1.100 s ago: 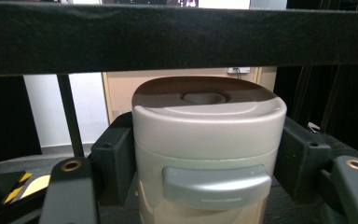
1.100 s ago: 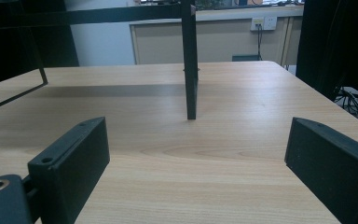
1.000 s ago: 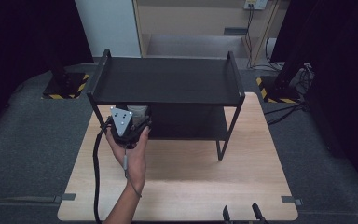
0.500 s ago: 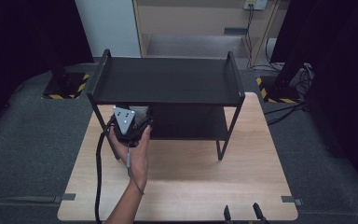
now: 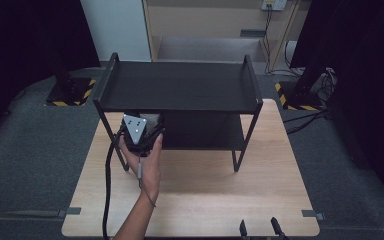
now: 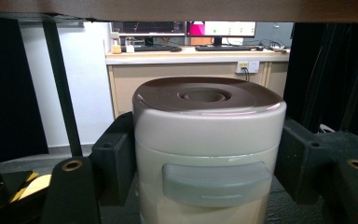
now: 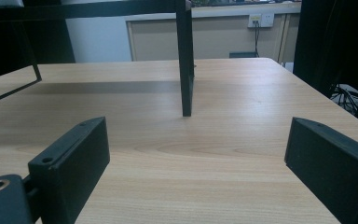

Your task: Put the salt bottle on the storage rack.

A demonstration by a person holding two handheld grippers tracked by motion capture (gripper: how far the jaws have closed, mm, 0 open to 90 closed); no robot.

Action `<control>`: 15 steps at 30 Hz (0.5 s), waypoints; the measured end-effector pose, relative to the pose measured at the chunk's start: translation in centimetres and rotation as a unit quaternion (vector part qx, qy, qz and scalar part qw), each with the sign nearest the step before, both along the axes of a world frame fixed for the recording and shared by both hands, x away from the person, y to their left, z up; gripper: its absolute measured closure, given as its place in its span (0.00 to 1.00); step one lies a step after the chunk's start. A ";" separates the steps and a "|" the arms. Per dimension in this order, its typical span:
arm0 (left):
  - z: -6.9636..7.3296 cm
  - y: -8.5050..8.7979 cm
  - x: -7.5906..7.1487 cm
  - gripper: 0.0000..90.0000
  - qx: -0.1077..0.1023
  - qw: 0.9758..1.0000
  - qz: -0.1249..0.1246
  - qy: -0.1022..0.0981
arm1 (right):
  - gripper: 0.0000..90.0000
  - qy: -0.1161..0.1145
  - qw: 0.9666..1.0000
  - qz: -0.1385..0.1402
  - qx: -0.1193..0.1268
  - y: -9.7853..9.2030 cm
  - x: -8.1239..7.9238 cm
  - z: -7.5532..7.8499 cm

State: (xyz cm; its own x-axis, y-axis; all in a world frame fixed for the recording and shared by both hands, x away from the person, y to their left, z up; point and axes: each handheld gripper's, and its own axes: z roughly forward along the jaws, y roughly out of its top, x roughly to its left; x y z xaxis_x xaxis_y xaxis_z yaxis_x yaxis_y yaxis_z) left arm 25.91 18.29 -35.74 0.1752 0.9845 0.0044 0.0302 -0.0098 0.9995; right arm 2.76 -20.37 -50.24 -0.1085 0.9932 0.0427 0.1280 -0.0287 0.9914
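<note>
My left gripper (image 5: 145,125) reaches under the top board of the black two-level shelf (image 5: 180,87), at its left front. It is shut on a cream round container (image 6: 207,154) with a brown lid and a grey tab on its side; both jaws press against its sides. In the high view the container (image 5: 152,120) barely peeks out beyond the gripper's grey plate. My right gripper (image 7: 196,158) rests low over the wooden table (image 7: 214,140) near its front edge, open, with nothing between the jaws. Its fingertips (image 5: 241,228) show at the bottom of the high view.
The shelf's right front leg (image 7: 185,60) stands ahead of the right gripper. The shelf's lower board (image 5: 205,131) lies dark under the top board. A cable (image 5: 107,190) trails from the left gripper off the table's front. Black stands with striped bases (image 5: 70,92) flank the table.
The left hand with the container has pushed slightly farther in under the shelf's top board. The right gripper has stayed put.
</note>
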 end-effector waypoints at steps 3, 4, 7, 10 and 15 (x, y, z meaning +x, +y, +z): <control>-0.1 0.0 0.0 0.34 -0.001 1.000 0.000 -0.002 | 0.07 0.001 1.000 0.000 0.000 0.0 0.0 0.0; -0.2 0.0 0.0 0.34 0.000 1.000 0.000 -0.003 | 0.07 0.001 1.000 0.000 0.000 0.0 0.0 0.0; -0.2 0.0 0.0 0.34 0.000 1.000 0.000 -0.004 | 0.07 0.001 1.000 0.000 0.000 0.0 0.0 0.0; -0.3 0.0 0.0 0.34 0.000 1.000 0.000 -0.005 | 0.07 0.000 1.000 0.001 -0.001 0.0 0.0 0.0; -0.4 0.1 0.0 0.34 -0.005 1.000 -0.002 -0.006 | 0.07 0.001 1.000 0.001 -0.001 0.0 0.0 0.0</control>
State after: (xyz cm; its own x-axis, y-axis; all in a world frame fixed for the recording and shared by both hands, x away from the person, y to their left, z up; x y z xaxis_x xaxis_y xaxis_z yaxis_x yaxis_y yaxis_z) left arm 25.88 18.43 -36.13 0.1784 0.9840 -0.0041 0.0183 0.0009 0.9998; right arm 2.75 -20.33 -50.28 -0.1109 0.9930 0.0408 0.1301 -0.0262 0.9912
